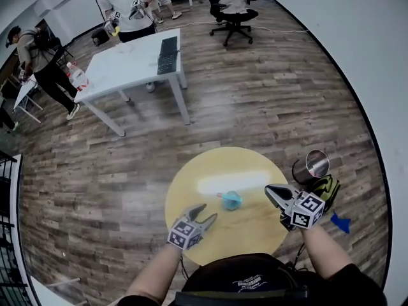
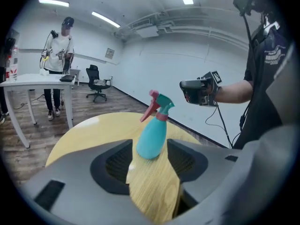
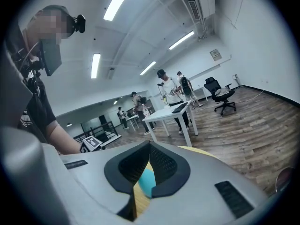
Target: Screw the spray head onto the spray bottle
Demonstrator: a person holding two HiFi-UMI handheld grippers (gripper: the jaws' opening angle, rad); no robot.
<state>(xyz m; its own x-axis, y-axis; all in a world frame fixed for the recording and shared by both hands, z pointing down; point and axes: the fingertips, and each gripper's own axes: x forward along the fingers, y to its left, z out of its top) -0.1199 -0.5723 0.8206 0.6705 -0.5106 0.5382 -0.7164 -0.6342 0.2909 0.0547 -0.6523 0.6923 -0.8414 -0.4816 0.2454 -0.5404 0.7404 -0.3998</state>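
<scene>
A teal spray bottle (image 1: 231, 200) with a pink-triggered spray head on top stands upright near the middle of the round yellow table (image 1: 191, 190). My left gripper (image 1: 204, 214) is at the table's near left, jaws open and aimed at the bottle, a short way from it. In the left gripper view the bottle (image 2: 152, 135) stands just beyond the open left gripper (image 2: 151, 165), untouched. My right gripper (image 1: 271, 192) hovers at the table's right edge, shut and empty, pointing left toward the bottle. The right gripper view shows the bottle (image 3: 147, 182) only as a teal sliver behind the shut right gripper (image 3: 149, 146).
A shiny metal cup (image 1: 310, 166) and a yellow-green and black object (image 1: 326, 190) sit just off the table's right. A white table (image 1: 134, 62), an office chair (image 1: 231, 11) and several people stand farther off on the wood floor.
</scene>
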